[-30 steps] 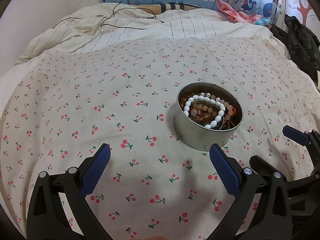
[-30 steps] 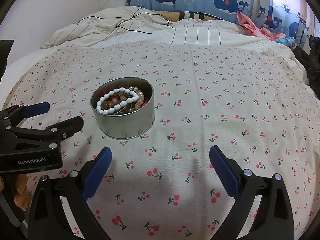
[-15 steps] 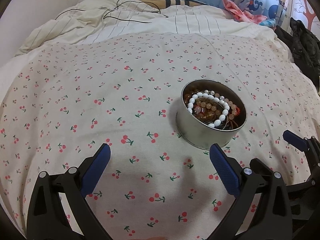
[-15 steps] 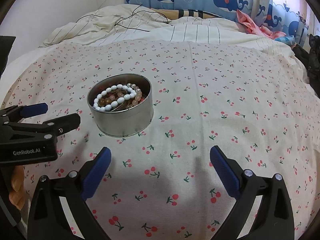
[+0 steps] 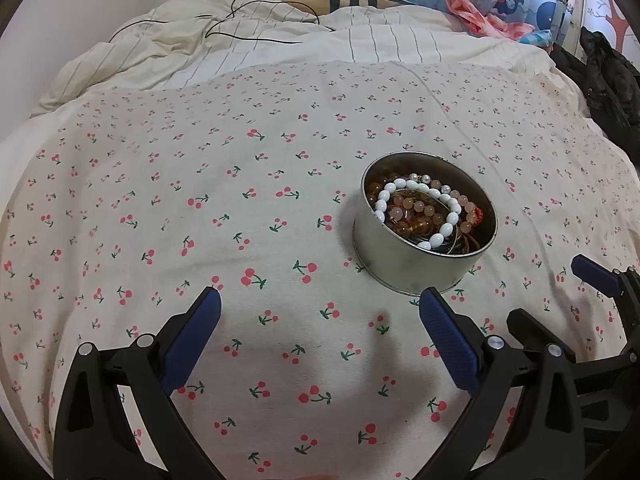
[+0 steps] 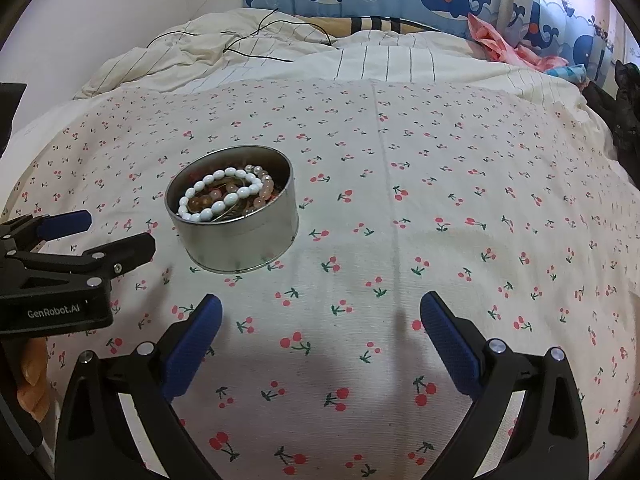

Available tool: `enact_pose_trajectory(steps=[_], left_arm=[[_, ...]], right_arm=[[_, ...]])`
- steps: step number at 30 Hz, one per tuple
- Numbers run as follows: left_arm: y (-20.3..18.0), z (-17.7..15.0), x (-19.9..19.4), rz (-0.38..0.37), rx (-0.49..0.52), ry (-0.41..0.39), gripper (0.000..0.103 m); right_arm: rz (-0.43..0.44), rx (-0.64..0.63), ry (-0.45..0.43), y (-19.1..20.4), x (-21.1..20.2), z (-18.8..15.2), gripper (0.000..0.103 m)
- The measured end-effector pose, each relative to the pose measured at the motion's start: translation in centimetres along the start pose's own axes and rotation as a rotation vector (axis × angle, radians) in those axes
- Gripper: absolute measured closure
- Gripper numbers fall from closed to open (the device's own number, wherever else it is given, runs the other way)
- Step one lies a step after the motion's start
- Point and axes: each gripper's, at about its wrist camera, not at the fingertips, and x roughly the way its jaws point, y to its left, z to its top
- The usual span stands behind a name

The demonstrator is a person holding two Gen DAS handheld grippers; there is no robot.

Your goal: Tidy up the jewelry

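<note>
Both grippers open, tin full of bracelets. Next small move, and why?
Probably ease the left gripper forward and right over the tin to pinch the white bracelet: it lies on top of the pile, and the tin sits nearest that gripper's right finger. Both jaws hold nothing.

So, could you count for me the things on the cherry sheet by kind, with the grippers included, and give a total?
Round metal tin: 1
White bead bracelet inside the tin: 1
Other bead bracelets, tangled below it: cannot count
Grippers, jaws open: 2, left gripper and right gripper
Total that can be counted: 4
</note>
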Motion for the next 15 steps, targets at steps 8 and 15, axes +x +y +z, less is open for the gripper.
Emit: enact_pose_trajectory(steps=[8,15], left_arm=[[0.07,-0.09,0.11,-0.005,-0.002,0.006,0.008],[0.3,-0.06,0.17,-0.008,-0.008,0.011,0.008]], right_arm=[[-0.003,-0.003,-0.001,-0.01,-0.06,0.04,0.008],[-0.009,-0.011,-0.004,0.15,-0.17,0.3,0.008]])
